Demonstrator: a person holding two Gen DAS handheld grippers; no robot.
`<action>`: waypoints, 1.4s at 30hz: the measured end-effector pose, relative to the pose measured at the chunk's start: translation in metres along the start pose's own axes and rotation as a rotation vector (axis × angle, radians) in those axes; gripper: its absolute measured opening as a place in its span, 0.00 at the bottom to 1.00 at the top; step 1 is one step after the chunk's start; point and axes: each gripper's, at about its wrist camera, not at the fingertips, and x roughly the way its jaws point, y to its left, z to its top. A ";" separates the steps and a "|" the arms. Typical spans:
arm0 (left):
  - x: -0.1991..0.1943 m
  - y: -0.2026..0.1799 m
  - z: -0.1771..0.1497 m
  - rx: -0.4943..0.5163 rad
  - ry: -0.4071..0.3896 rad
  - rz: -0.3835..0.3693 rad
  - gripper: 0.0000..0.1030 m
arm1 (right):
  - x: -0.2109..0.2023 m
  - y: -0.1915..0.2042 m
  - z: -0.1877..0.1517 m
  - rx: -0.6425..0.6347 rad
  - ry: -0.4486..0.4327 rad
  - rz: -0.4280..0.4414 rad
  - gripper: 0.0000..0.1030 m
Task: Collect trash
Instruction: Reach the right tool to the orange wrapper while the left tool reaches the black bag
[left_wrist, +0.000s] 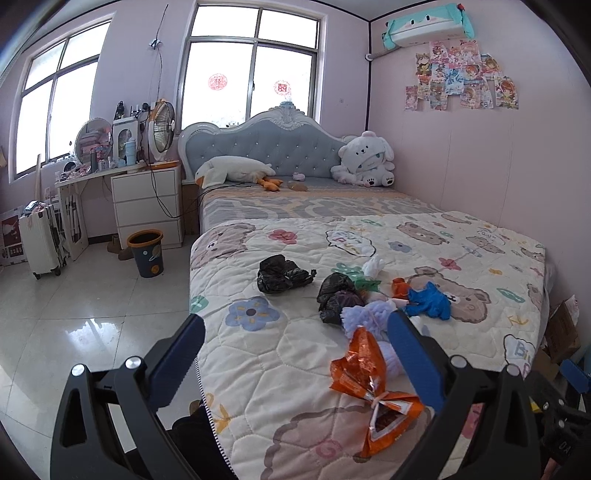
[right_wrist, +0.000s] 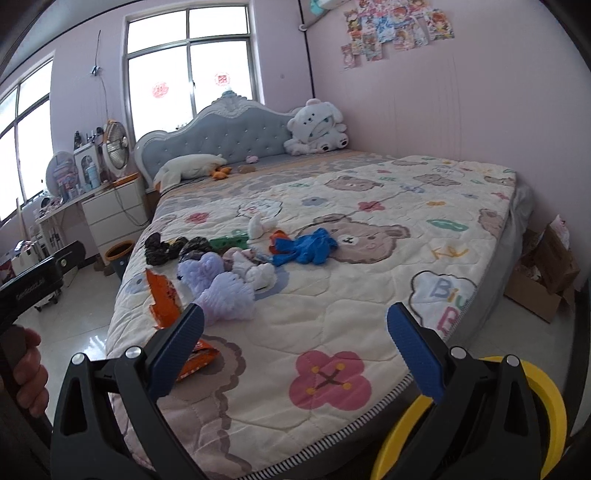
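Note:
Trash lies scattered on the quilted bed (left_wrist: 288, 369): an orange snack wrapper (left_wrist: 369, 384) nearest me, two crumpled black bags (left_wrist: 282, 275) (left_wrist: 334, 293), a blue glove (left_wrist: 430, 301), lilac fluffy pieces (left_wrist: 364, 314) and white tissue (left_wrist: 373, 266). My left gripper (left_wrist: 295, 350) is open above the bed's near corner, with the wrapper just inside its right finger. In the right wrist view the wrapper (right_wrist: 164, 299), lilac pieces (right_wrist: 225, 286), blue glove (right_wrist: 306, 247) and black bags (right_wrist: 173, 249) lie left of centre. My right gripper (right_wrist: 295, 336) is open over bare quilt (right_wrist: 332, 314), holding nothing.
A dark bin with an orange rim (left_wrist: 146, 253) stands on the tiled floor beside the white drawers (left_wrist: 147, 206). A white suitcase (left_wrist: 40, 240) is at the far left. Plush toys (left_wrist: 364, 158) sit by the headboard. A yellow round object (right_wrist: 532, 398) and cardboard boxes (right_wrist: 543, 273) are at right.

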 end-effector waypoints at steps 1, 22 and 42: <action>0.007 0.004 0.002 0.001 0.007 0.004 0.92 | 0.007 0.005 -0.002 0.000 0.017 0.028 0.93; 0.218 0.042 0.049 0.096 0.169 0.038 0.93 | 0.124 0.081 -0.034 -0.082 0.323 0.202 0.93; 0.300 0.032 0.035 0.047 0.321 -0.157 0.58 | 0.158 0.091 -0.036 -0.122 0.345 0.219 0.84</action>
